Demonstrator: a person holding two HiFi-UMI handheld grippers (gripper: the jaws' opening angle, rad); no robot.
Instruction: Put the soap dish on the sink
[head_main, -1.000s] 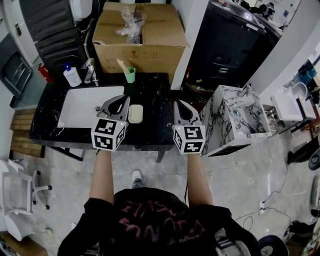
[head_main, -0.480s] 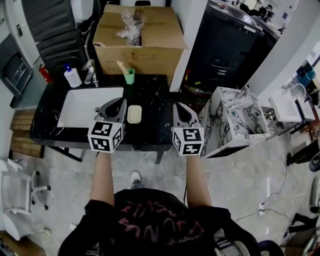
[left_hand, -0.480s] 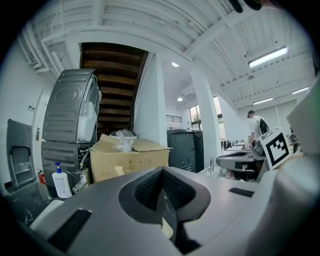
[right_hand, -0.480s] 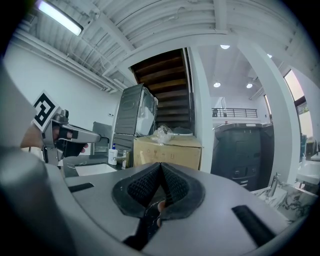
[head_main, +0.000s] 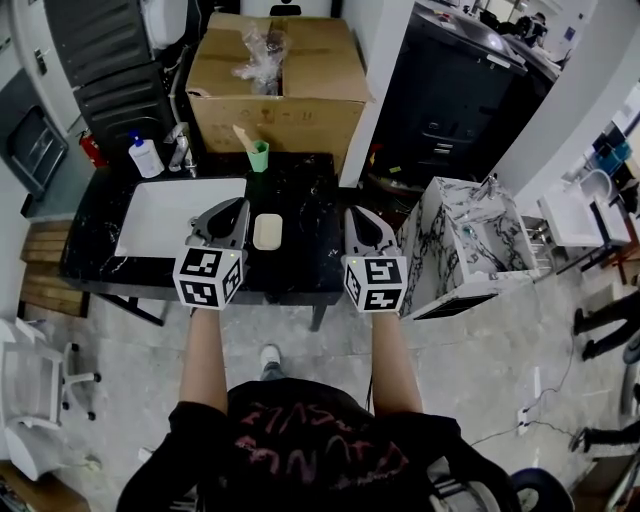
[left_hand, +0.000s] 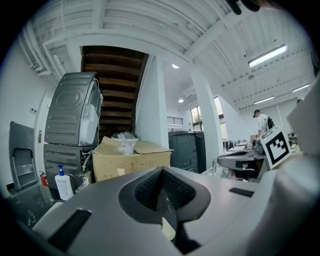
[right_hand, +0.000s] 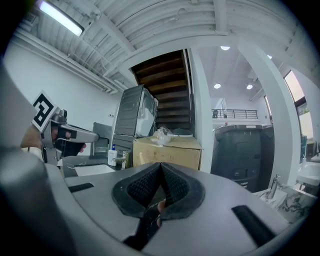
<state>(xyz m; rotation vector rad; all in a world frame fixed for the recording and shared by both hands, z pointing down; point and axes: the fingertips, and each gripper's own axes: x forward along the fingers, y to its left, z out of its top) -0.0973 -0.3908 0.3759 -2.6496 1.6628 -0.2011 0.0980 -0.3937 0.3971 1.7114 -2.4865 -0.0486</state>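
Stands at the near edge of the black surface (head_main: 310, 200) with both bare forearms stretched straight ahead, side by side and level, one tool in each hand. Holds the left gripper (head_main: 240, 204) inside the near edge, by the right-hand rim of the white sink (head_main: 165, 215). Holds the right gripper (head_main: 356, 213) well apart from it, toward the near right corner. Points both at the far edge.

Has the left fingers (left_hand: 145, 187) clenched, tips meeting, nothing clamped between them; shows only a sliver of cream through the gap below the tips. Has the right fingers (right_hand: 142, 185) pressed together the same way, also gripping nothing.

Behind the far edge, a big cardboard box (head_main: 275, 90), flaps open, with crumpled clear plastic (head_main: 262, 45) on top. Sunk into the left half of the surface, the sink. Off the right edge, a marbled cabinet (head_main: 450, 250) with a small basin of its own. Along the far edge, a tap (head_main: 180, 148) behind the sink, a white pump bottle (head_main: 146, 155) with a blue top toward the far left corner, and a green cup (head_main: 259, 154) holding a pale stick-like thing too small to name. Flat on the surface, the cream soap dish (head_main: 267, 231), just right of the sink's rim, between the two grippers and close beside the left one. Cannot tell whether anything lies in it.
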